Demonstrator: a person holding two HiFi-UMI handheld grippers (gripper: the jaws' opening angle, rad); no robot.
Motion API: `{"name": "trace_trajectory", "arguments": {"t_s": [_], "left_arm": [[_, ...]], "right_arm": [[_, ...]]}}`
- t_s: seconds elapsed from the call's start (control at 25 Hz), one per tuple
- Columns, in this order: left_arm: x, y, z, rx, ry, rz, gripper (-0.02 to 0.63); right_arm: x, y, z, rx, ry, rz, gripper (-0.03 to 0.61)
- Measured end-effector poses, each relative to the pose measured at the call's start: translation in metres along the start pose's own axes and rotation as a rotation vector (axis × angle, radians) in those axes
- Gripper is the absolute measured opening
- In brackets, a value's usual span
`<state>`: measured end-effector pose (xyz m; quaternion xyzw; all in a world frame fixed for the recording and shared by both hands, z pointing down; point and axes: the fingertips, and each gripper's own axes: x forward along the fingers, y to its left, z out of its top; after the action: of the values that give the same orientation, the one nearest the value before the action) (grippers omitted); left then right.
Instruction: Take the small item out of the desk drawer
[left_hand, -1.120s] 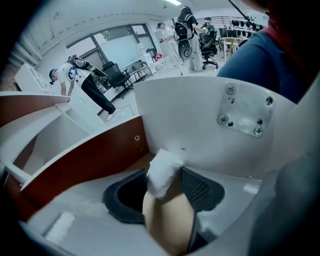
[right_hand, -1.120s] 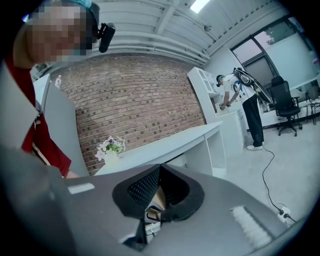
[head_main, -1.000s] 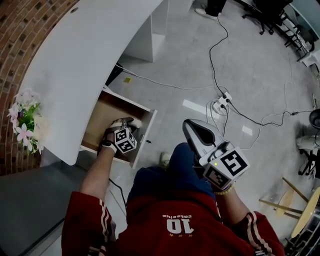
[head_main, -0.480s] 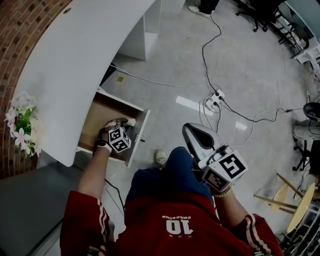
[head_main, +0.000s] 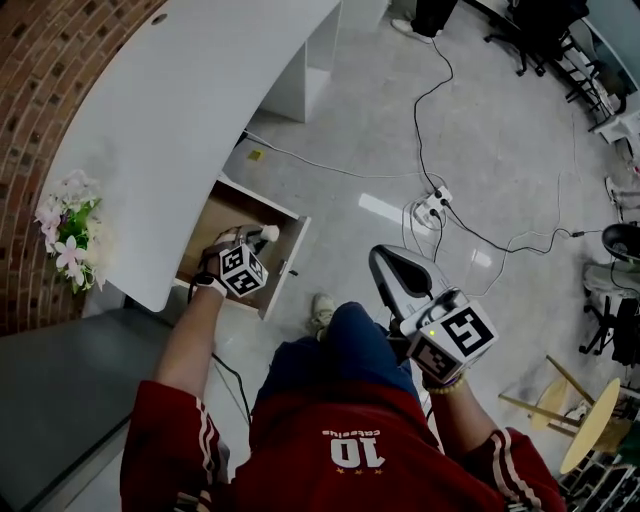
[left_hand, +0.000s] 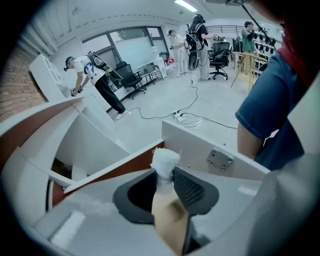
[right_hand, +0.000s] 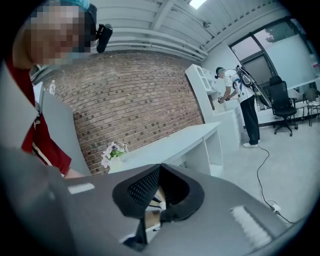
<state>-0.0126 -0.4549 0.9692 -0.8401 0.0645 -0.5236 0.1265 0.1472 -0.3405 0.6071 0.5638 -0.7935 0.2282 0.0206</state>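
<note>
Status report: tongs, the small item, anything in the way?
Left tongs just closed on small white item, over open drawer. Right tongs shut, empty, held aside. Nothing seen blocking.

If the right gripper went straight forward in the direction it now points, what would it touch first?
Probably the white desk: the right gripper, jaws shut and empty, aims at its edge just above the open drawer. Nothing shows in between, but depth is unclear.

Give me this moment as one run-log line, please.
left gripper: jaws just closed on small item | position: over open drawer | right gripper: shut, empty
</note>
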Motion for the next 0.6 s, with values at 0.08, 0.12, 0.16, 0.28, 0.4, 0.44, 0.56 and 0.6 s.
{"name": "trace_trajectory", "arguments": {"t_s": [0.08, 0.12, 0.16, 0.28, 0.4, 0.44, 0.56, 0.6], "left_arm": [[-0.02, 0.0, 0.011, 0.002, -0.012, 0.004, 0.121], [-0.03, 0.0, 0.017, 0.003, -0.018, 0.006, 0.121], [-0.04, 0.0, 0.023, -0.001, -0.025, 0.008, 0.121], [-0.072, 0.001, 0.043, -0.038, -0.054, 0.027, 0.121], [-0.106, 0.0, 0.063, -0.081, -0.086, 0.044, 0.121], [-0.116, -0.001, 0.069, -0.092, -0.095, 0.046, 0.121], [-0.15, -0.002, 0.087, -0.134, -0.126, 0.058, 0.121], [-0.162, 0.0, 0.093, -0.152, -0.138, 0.067, 0.121]], "right_arm": [[-0.004, 0.011, 0.013, 0.004, 0.006, 0.008, 0.003], [-0.007, 0.017, 0.021, 0.004, 0.004, 0.012, 0.002], [-0.009, 0.023, 0.029, 0.001, 0.003, 0.017, 0.003], [-0.014, 0.037, 0.049, -0.024, 0.009, 0.038, 0.003], [-0.02, 0.047, 0.07, -0.03, 0.002, 0.055, 0.002], [-0.022, 0.051, 0.078, -0.023, -0.005, 0.059, 0.003], [-0.03, 0.062, 0.099, -0.014, -0.01, 0.072, 0.003], [-0.032, 0.066, 0.104, -0.015, -0.007, 0.078, 0.002]]}}
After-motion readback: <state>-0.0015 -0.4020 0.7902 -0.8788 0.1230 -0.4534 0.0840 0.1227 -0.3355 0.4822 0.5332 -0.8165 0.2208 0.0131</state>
